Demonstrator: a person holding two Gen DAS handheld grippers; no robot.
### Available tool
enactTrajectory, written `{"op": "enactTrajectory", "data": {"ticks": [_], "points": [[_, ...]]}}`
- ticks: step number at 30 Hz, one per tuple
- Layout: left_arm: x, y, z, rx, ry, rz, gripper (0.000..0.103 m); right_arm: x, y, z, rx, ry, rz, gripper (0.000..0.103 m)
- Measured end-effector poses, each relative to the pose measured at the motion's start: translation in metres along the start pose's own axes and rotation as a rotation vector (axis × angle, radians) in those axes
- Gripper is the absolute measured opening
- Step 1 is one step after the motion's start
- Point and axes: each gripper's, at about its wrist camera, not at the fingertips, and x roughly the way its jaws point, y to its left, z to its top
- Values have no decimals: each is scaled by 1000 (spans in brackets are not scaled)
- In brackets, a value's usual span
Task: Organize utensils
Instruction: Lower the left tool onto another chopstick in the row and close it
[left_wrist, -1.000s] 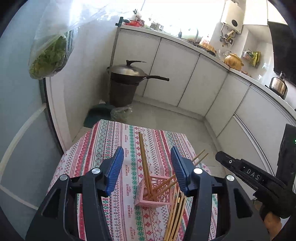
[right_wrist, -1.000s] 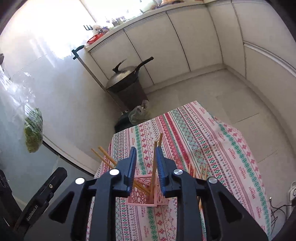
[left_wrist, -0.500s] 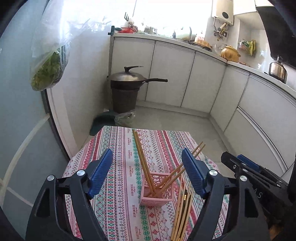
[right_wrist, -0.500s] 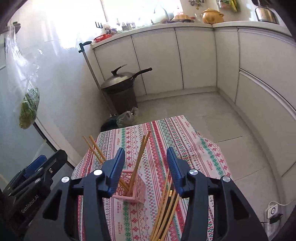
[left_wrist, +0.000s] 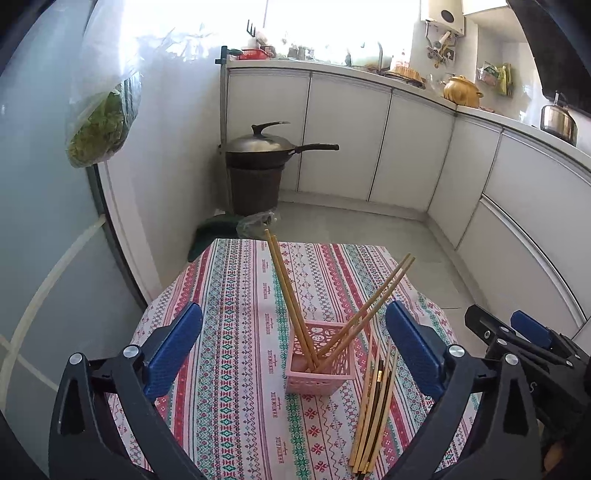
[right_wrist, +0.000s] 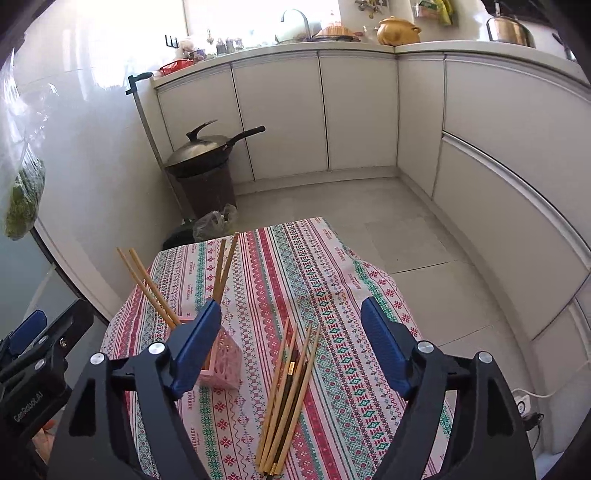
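Note:
A pink lattice basket (left_wrist: 320, 363) stands on the patterned tablecloth (left_wrist: 236, 295) with two pairs of wooden chopsticks (left_wrist: 291, 299) leaning out of it. A loose bundle of chopsticks (left_wrist: 373, 398) lies on the cloth just right of it. My left gripper (left_wrist: 293, 350) is open and empty, above and in front of the basket. In the right wrist view the basket (right_wrist: 221, 363) sits partly behind the left finger and the bundle (right_wrist: 288, 387) lies between the fingers. My right gripper (right_wrist: 290, 347) is open and empty above the bundle.
A small table carries the cloth (right_wrist: 314, 295); its edges drop to a tiled floor. A lidded wok on a dark bin (left_wrist: 256, 170) stands by the wall beyond. A bag of greens (left_wrist: 101, 125) hangs at the left. White cabinets (right_wrist: 332, 114) line the back and right.
Both grippers opened wide and drew back and up from the basket. The right gripper let go of the chopsticks it held, which now stand in the basket.

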Motion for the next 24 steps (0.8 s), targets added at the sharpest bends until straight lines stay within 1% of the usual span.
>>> {"op": "enactTrajectory", "data": {"ticks": [3,9,14,16,17,19,20,22,24], "points": [[2,-2,-3,10,10,-2,96,0,-5,-4,11,8,-15,87],[6,-5,-9,26,36,0,96,3,-18,-12,24,35,-30,95],[13,-12,-18,57,91,-31,96,3,-38,-23,66,78,-24,96],[17,-17,-22,75,131,-67,96,4,-54,-29,116,108,-19,96],[20,-21,-26,85,164,-97,96,5,-62,-31,143,124,-13,96],[26,-32,-35,101,225,-157,96,8,-82,-35,219,164,4,96],[28,-37,-40,111,247,-175,96,10,-96,-37,275,184,17,96],[32,-52,-51,141,290,-213,96,11,-116,-39,361,199,32,96],[38,-71,-66,170,353,-287,96,8,-139,-37,454,196,44,96]]}}
